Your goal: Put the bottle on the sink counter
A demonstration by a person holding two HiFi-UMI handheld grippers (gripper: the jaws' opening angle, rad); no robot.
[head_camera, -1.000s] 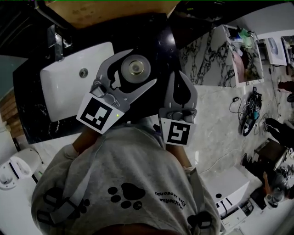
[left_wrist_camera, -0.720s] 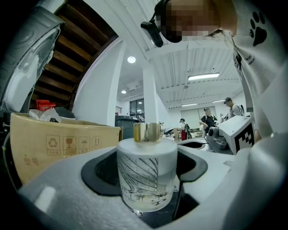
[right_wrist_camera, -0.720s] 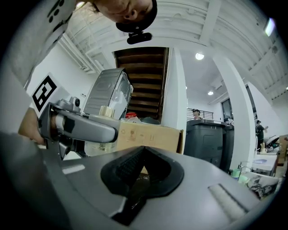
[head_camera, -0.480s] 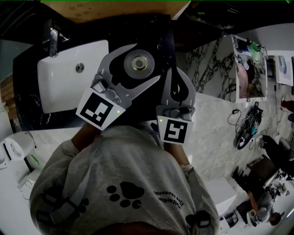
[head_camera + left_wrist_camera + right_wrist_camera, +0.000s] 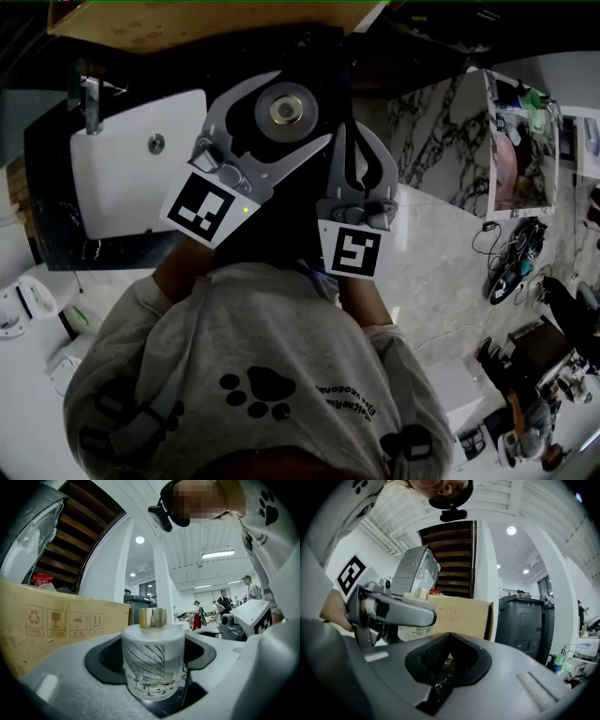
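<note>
Bottle (image 5: 151,663) clamped upright in wide-spread left hand-held gripper (image 5: 300,108) over the dark tabletop (image 5: 61,248) right of the sink (image 5: 122,202), right hand-held gripper (image 5: 440,667) closed, empty; looks mid-carry, next lower to contact, then release.

I can read only the handling signs on the cardboard box (image 5: 61,637) at nine o'clock: recycling, fragile glass, umbrella, up-arrows.

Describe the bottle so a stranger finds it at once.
Find the white sink. Just right of it, the left gripper grips the bottle. It is squat and frosted, with dark line drawings and a gold cap.
</note>
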